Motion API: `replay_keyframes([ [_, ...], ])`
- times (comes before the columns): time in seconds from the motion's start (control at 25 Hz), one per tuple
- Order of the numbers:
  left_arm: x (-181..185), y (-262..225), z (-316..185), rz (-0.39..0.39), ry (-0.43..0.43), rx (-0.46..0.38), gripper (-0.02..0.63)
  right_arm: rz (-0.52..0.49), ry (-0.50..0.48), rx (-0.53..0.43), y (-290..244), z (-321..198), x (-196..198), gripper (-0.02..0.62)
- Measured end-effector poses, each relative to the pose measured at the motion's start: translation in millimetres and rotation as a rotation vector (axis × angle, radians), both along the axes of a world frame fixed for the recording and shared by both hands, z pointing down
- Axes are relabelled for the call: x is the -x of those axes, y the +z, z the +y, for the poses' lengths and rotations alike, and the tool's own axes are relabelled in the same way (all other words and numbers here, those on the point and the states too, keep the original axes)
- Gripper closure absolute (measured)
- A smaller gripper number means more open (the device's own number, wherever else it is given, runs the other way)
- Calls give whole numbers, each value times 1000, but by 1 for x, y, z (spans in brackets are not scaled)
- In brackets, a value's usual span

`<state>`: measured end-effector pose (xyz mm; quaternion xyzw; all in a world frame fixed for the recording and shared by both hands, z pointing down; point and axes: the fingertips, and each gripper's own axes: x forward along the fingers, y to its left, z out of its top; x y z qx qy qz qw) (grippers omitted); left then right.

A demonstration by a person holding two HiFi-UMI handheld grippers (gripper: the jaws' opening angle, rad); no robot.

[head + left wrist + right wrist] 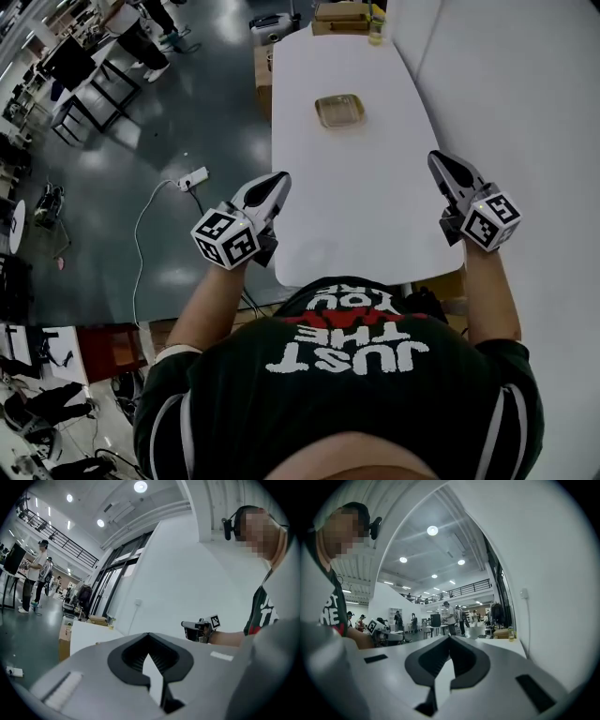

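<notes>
Left gripper (278, 179) and right gripper (439, 161) are held clenched on nothing at the table's (356, 216) near corners, looks like a ready pose tbh. The dish (339, 110) is sat well ahead.

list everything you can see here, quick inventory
table: 1, white, ahead of the person
dish: 1, clear yellowish, middle of the table
cardboard box: at least 1, brown, far end of the table
bottle: 1, yellowish, beside the box
power strip: 1, white, on the grey floor at left
left gripper: 1, grey-white, jaws together, empty, at the table's left edge
right gripper: 1, grey-white, jaws together, empty, at the table's right edge
</notes>
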<state>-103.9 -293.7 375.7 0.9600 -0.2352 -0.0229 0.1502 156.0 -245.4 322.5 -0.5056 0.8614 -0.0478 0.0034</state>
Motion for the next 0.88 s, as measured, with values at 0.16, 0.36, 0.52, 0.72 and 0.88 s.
replay_keyframes([
  [0.16,-15,1,-13,-2,-13,10,600,17,-2,-11,-6,-10,-15,589],
  [0.36,-46,-12,-28,-23,-54,23,600,40,-45,-18,-30,-32,-38,588],
  [0.52,-76,-2,-75,-43,-102,97,600,64,-114,-16,-33,-92,-55,588],
  [0.72,-92,55,-141,-68,-135,233,598,95,-150,-18,-5,-161,-54,588],
  [0.88,-107,130,-214,-87,-148,352,597,96,-159,1,41,-229,-57,588],
])
